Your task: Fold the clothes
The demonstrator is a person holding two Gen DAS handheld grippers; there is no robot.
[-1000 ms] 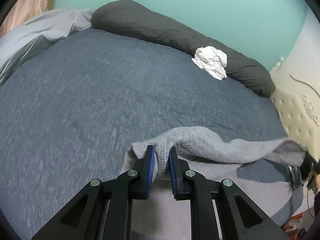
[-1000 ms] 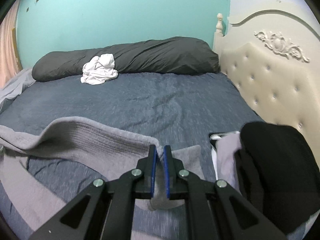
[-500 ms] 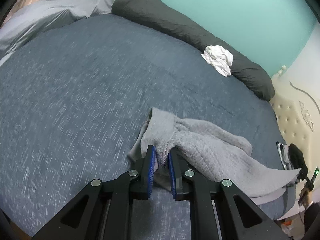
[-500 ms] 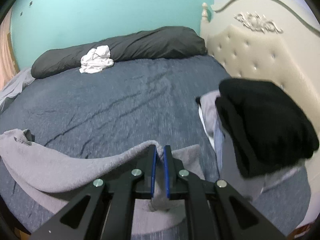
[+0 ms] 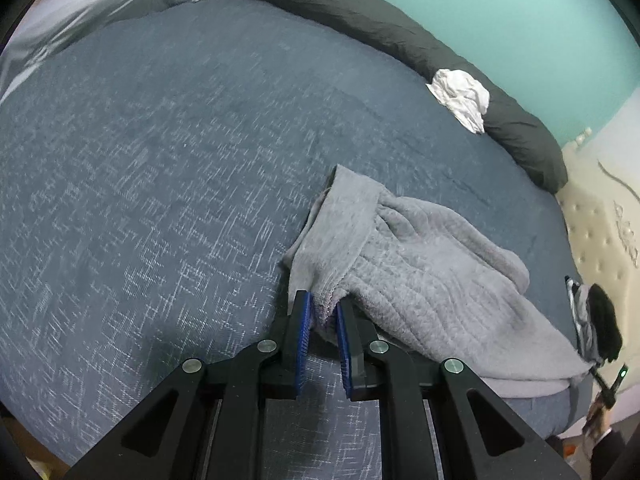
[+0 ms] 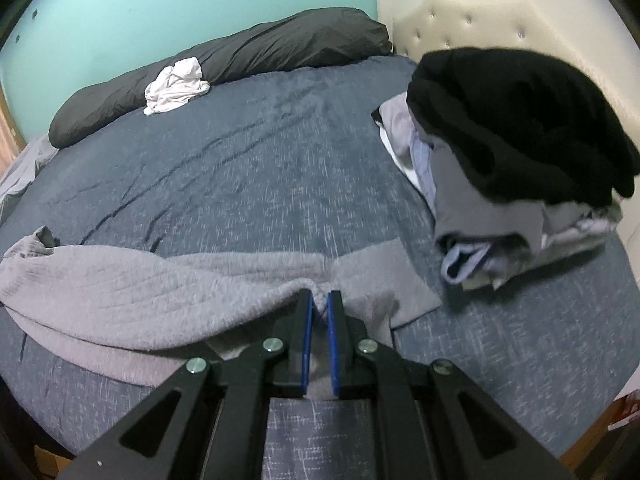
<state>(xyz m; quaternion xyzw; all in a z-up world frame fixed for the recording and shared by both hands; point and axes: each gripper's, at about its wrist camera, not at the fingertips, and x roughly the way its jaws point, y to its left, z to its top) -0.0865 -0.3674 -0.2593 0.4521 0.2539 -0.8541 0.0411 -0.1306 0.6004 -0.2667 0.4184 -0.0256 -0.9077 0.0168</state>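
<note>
A light grey fleece garment (image 5: 420,276) lies in loose folds on the blue-grey bed cover (image 5: 160,168), close to the near edge of the bed. My left gripper (image 5: 323,306) is shut on one bunched end of it, blue pads pinching the fabric. In the right wrist view the same grey garment (image 6: 132,292) stretches out to the left, and my right gripper (image 6: 319,300) is shut on its other end. The fabric between the two grips rests on the bed.
A stack of folded clothes (image 6: 520,168) topped by a black garment sits by the cream tufted headboard (image 6: 472,20). A crumpled white garment (image 6: 176,84) rests against a long dark bolster (image 6: 240,60) at the far side. A grey sheet (image 5: 100,12) lies bunched at the far left.
Both grippers have come down and toward the near edge of the bed with the grey garment in them. The garment, hanging stretched before, now lies on the cover.
</note>
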